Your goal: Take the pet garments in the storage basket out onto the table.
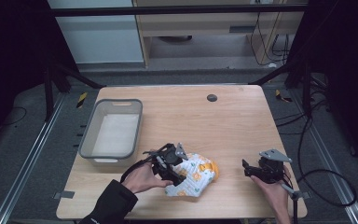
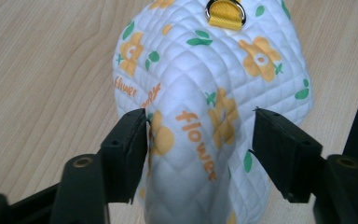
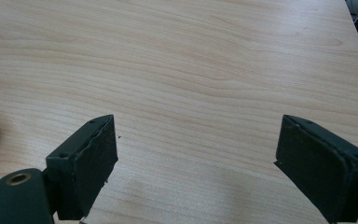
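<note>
1. High view: we see the quilted pouch [image 1: 196,175] lying on the table [image 1: 223,126] near its front edge, white with orange flowers and green leaves.
2. Our left gripper [image 1: 170,163] sits at the pouch's left end, and the grey bin [image 1: 113,132] stands just behind and to the left of it.
3. Left gripper view: our fingers [image 2: 129,144] are spread around a raised fold of the pouch [image 2: 205,107]; the left one touches the fabric, the right one stands just clear of it. A yellow strap loop [image 2: 225,11] with a metal ring shows at the pouch's far end.
4. Right gripper view: our right gripper [image 3: 196,163] has its fingers [image 3: 93,158] spread wide over bare table, holding nothing.
5. Seen from the high view, the right gripper [image 1: 260,170] rests well apart from the pouch, to its right.
</note>
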Demonstrator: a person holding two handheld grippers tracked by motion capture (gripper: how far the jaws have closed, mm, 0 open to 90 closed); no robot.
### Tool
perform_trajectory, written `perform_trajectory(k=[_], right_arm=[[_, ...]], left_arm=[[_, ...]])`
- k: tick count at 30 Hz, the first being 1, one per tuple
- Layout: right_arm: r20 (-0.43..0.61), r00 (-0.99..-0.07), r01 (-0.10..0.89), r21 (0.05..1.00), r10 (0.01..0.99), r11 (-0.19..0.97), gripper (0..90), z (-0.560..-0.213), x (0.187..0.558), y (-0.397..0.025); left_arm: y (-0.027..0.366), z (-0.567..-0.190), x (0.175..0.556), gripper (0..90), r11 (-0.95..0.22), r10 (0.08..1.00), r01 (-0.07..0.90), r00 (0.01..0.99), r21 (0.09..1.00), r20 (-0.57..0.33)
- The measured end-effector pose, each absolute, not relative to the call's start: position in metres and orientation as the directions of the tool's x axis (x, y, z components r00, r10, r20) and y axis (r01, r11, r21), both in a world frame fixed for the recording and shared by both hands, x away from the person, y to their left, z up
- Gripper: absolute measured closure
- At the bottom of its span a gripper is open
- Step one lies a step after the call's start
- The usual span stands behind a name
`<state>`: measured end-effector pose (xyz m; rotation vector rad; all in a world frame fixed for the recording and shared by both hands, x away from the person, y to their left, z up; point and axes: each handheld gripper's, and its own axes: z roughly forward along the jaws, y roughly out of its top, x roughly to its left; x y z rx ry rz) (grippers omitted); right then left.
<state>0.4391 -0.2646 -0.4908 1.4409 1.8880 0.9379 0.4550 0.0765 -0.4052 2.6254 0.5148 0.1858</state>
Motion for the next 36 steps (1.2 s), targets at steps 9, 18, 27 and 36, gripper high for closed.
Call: perform_trajectory(k=[9,18,27,36], right_arm=[[-0.034,-0.248,0.560,0.810,0.968,0.172,12.5,-0.491,0.439,-0.265],[-0.027,-0.249,0.563,0.809,0.968,0.167,12.4,-0.491,0.439,-0.265],[-0.025,-0.245,0.561,0.812,0.969,0.163,12.4,-0.491,0.438,-0.266],[-0.020,-0.242,0.557,0.816,0.970,0.156,12.1,-0.491,0.438,-0.266]], left_arm=[[0.087,-0.393,0.453,24.6,-0.770,0.431,0.343,0.901,0.537,0.042],[0.103,-0.381,0.448,21.9,-0.675,0.503,0.354,0.863,0.648,0.052],[0.132,-0.380,0.440,21.0,-0.561,0.594,0.379,0.804,0.736,0.039],[0.169,-0.383,0.435,22.3,-0.428,0.686,0.403,0.727,0.809,0.001]])
